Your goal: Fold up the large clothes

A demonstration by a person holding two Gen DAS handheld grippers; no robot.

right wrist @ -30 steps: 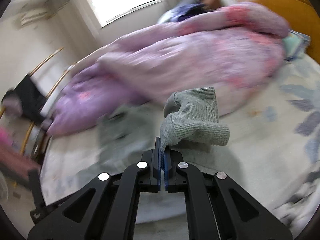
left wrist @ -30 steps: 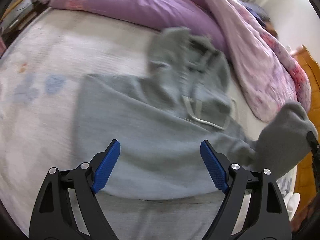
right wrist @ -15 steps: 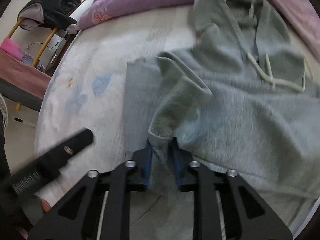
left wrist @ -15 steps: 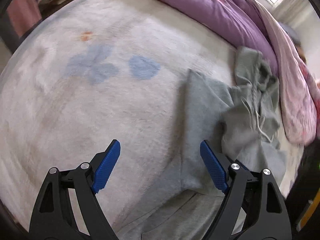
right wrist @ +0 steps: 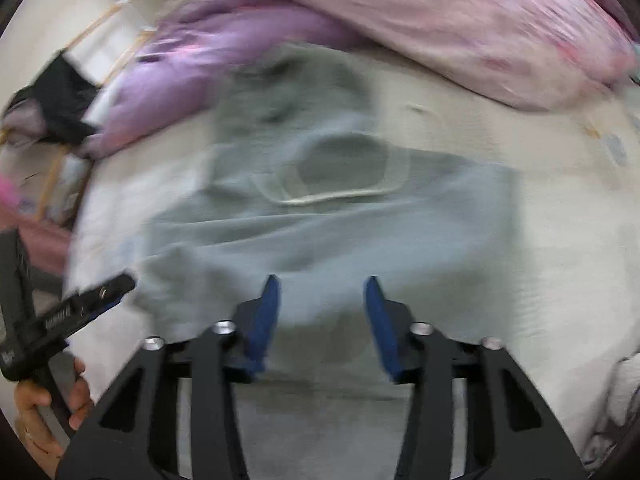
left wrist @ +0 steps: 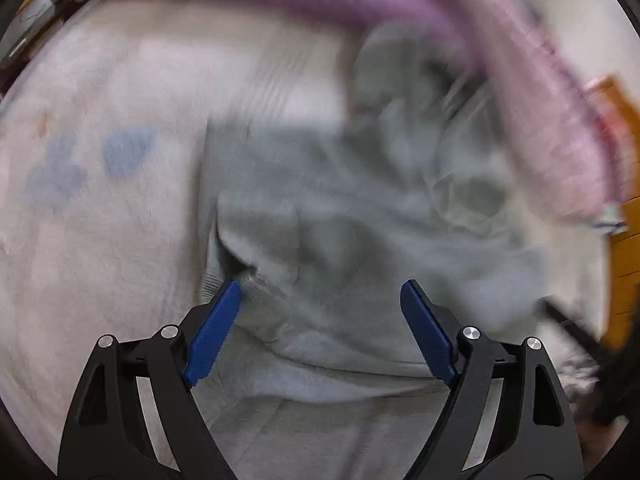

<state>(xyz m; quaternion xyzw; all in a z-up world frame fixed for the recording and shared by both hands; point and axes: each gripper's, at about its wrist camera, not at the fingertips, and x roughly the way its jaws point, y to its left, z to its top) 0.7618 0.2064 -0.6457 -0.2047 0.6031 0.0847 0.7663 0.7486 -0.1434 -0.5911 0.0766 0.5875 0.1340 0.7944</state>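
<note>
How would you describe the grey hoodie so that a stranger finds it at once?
Look at the pale bed sheet below the heaped purple quilt. The grey hoodie lies spread across its middle. It is the only grey garment there, with a white drawstring looping under its hood.

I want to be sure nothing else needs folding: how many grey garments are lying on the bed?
1. A single grey hoodie lies spread on the bed sheet, hood toward the purple duvet. More clothing could lie outside these blurred views.
</note>
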